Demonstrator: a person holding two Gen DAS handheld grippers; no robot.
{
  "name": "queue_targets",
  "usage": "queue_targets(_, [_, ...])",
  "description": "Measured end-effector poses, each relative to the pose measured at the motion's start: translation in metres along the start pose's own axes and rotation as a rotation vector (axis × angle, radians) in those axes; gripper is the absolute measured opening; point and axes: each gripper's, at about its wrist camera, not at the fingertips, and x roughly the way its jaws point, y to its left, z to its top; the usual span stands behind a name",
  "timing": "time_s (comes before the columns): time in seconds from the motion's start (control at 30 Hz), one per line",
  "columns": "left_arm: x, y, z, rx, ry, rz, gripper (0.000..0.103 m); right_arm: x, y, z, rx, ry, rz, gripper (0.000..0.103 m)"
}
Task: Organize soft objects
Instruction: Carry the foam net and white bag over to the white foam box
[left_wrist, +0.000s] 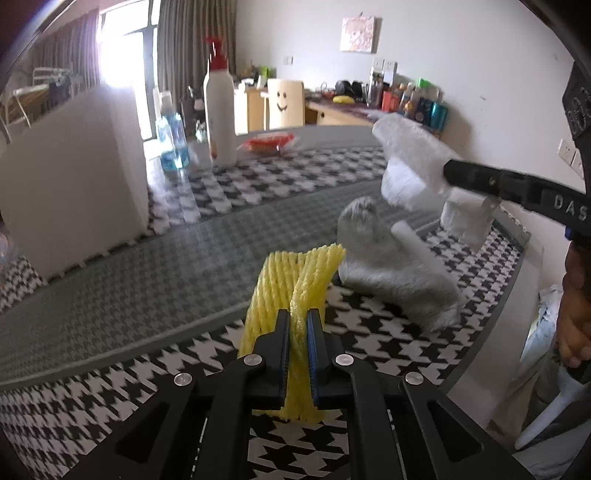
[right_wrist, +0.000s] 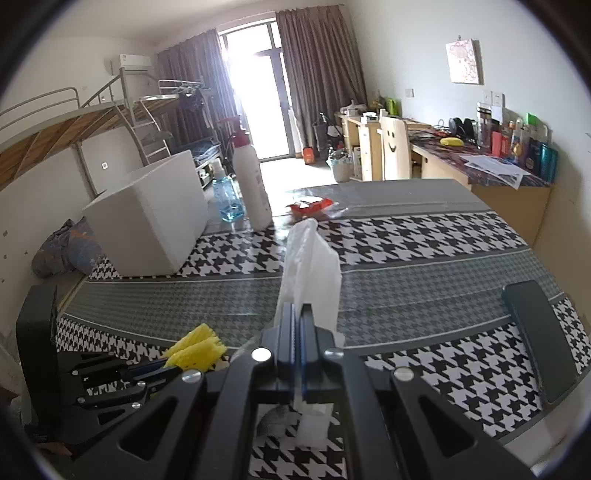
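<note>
A black-and-white houndstooth tablecloth (right_wrist: 424, 236) fills the lower frame, with a white foam box (right_wrist: 151, 218) at left. Left gripper (left_wrist: 297, 321) clenches yellow foam netting (left_wrist: 291, 280) at centre; right gripper (right_wrist: 297, 314) pinches white foam sheet (right_wrist: 310, 266). "DAS" shows, cut off, at right edge.

A lived-in room in a home, like a dorm or studio. At 10 o'clock in the right wrist view stands a metal loft bed (right_wrist: 74, 110) with an air conditioner (right_wrist: 135, 61) on the wall behind it. At 12 o'clock, curtains (right_wrist: 317, 74) frame a bright balcony door (right_wrist: 255, 96). At 2 o'clock, a cluttered desk (right_wrist: 491, 166) lines the wall under a small picture (right_wrist: 463, 61). A table with a houndstooth cloth (right_wrist: 424, 236) fills the foreground.
</note>
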Motion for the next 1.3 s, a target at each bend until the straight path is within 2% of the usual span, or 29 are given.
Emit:
queue_targets(0.3, [-0.024,0.010,0.012,-0.018,-0.072,0.028,0.009,-0.004,0.014,0.007,-0.030,-0.024,0.031,0.004])
queue_targets(1.3, [-0.067,0.037,0.043,-0.072,-0.222,0.114,0.009,-0.007,0.040,0.032,-0.102,-0.085,0.077,0.004])
